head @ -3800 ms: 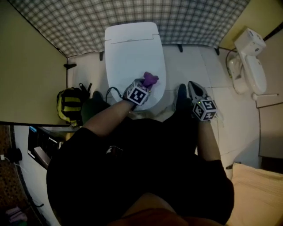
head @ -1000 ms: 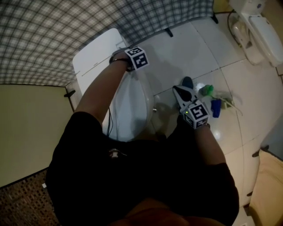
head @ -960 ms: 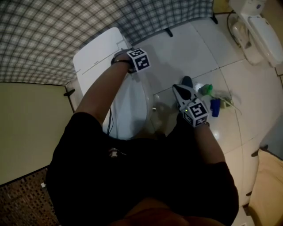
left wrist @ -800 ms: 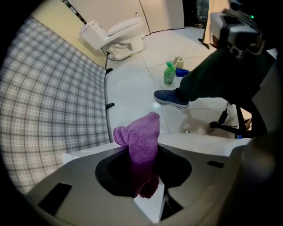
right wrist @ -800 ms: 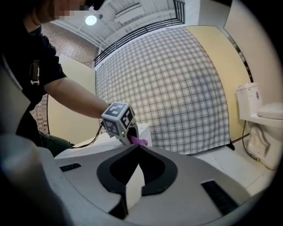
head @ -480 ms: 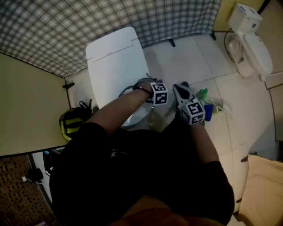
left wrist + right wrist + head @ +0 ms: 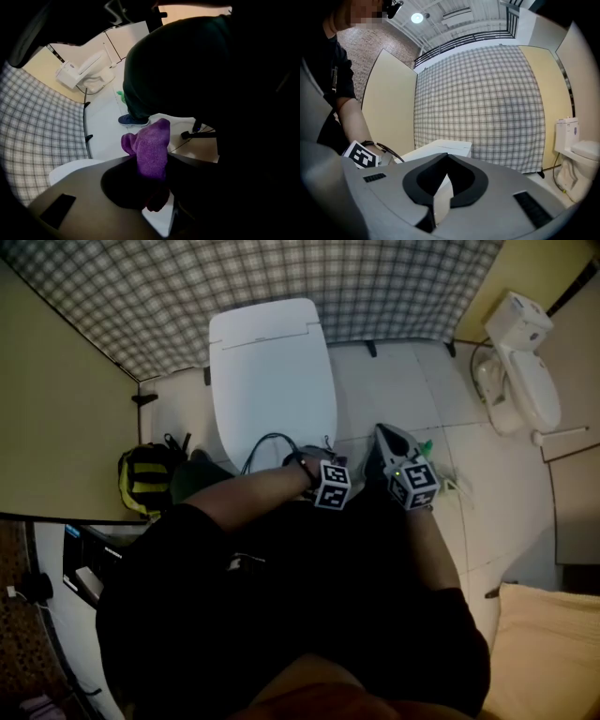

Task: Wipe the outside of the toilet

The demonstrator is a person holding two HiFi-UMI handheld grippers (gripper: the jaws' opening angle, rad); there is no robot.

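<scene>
The white toilet (image 7: pixel 272 371) stands with its lid down against the checked wall. My left gripper (image 7: pixel 323 479) is at the toilet's front right rim, shut on a purple cloth (image 7: pixel 151 149) that sticks out past the jaws. In the head view the cloth is hidden under the marker cube. My right gripper (image 7: pixel 386 442) hovers over the floor just right of the bowl, jaws closed together with nothing in them. In the right gripper view the toilet (image 7: pixel 440 149) lies ahead beyond the shut right gripper (image 7: pixel 446 158).
A second white toilet (image 7: pixel 520 371) stands at the far right by a beige partition. A yellow-and-black backpack (image 7: pixel 145 474) sits on the floor left of the bowl. A green bottle (image 7: pixel 427 448) lies beside the right gripper. A blue shoe (image 7: pixel 133 121) is on the tiles.
The left gripper has come from the toilet's rear right side down along it to the front rim, cloth still held. The right gripper has stayed beside the bowl.
</scene>
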